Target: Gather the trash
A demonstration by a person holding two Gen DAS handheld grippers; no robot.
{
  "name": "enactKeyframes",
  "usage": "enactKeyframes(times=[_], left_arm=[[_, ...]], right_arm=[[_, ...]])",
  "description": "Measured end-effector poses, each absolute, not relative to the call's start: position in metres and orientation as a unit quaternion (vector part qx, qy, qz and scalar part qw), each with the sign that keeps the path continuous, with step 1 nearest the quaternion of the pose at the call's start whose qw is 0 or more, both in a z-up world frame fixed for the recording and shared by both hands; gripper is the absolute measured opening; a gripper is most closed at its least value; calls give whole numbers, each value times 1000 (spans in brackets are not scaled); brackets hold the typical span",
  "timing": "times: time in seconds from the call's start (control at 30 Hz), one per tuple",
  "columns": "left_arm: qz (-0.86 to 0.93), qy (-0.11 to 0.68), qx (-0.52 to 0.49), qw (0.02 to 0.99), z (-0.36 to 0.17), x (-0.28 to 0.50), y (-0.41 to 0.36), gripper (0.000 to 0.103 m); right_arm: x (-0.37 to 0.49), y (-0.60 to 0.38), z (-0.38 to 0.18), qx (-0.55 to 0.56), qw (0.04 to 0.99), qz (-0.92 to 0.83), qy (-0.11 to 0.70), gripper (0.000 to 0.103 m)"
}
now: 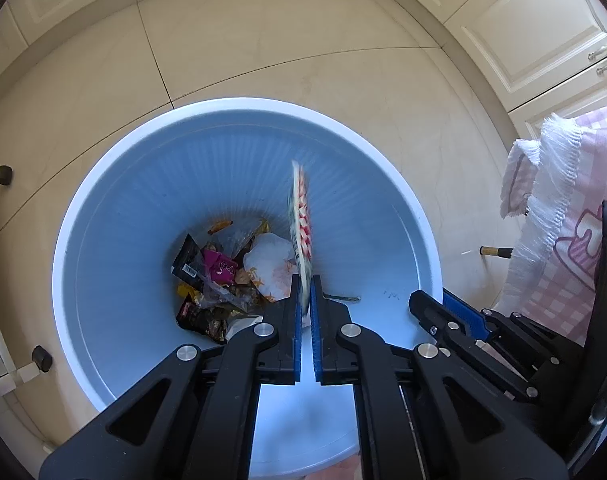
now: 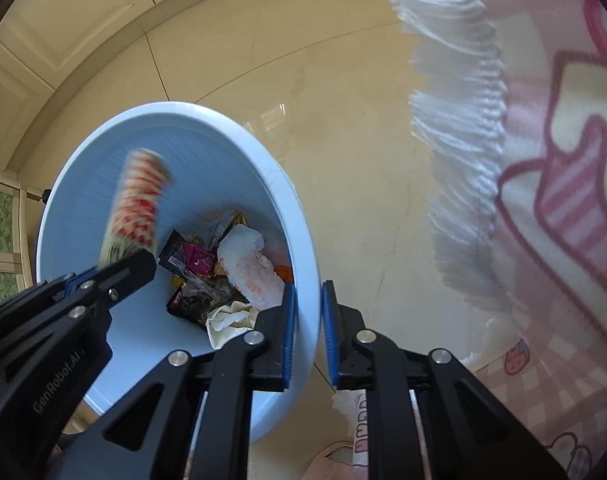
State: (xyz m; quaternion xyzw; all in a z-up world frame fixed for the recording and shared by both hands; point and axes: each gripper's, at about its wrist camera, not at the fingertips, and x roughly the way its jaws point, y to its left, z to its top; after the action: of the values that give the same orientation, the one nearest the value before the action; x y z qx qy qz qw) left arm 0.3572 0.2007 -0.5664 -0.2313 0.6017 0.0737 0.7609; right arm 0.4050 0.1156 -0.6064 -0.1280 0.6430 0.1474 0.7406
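Over a pale blue bin point(image 1: 115, 208) on the tiled floor point(image 1: 263, 52), the left gripper point(image 1: 306, 300) pinches a red-and-white patterned wrapper point(image 1: 301, 216) in near-closed jaws. The right gripper point(image 2: 306, 312) straddles the bin's rim, its jaws slightly apart and not visibly pressing it. Wrappers and crumpled paper point(image 1: 269, 264) lie at the bin's bottom.

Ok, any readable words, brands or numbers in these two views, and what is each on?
"GenRobot.AI": on the side of the left claw.
Barcode on the black wrapper: digits too small to read.
Pink wrapper: print too small.
Pink print on the paper scrap: cut off, unreadable.
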Motion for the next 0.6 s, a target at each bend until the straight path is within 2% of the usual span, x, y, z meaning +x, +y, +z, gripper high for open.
enactKeyframes(times=[0.17, 0.33, 0.6], left_arm=[[77, 604, -227, 760, -564, 358, 202, 8], [91, 603, -229, 759, -562, 355, 210, 33], [103, 584, -227, 772, -544, 351, 226, 44]], right_arm=[[405, 115, -606, -127, 741, 148, 642, 13], [404, 116, -606, -127, 741, 148, 642, 13], [399, 126, -597, -150, 749, 152, 627, 16]])
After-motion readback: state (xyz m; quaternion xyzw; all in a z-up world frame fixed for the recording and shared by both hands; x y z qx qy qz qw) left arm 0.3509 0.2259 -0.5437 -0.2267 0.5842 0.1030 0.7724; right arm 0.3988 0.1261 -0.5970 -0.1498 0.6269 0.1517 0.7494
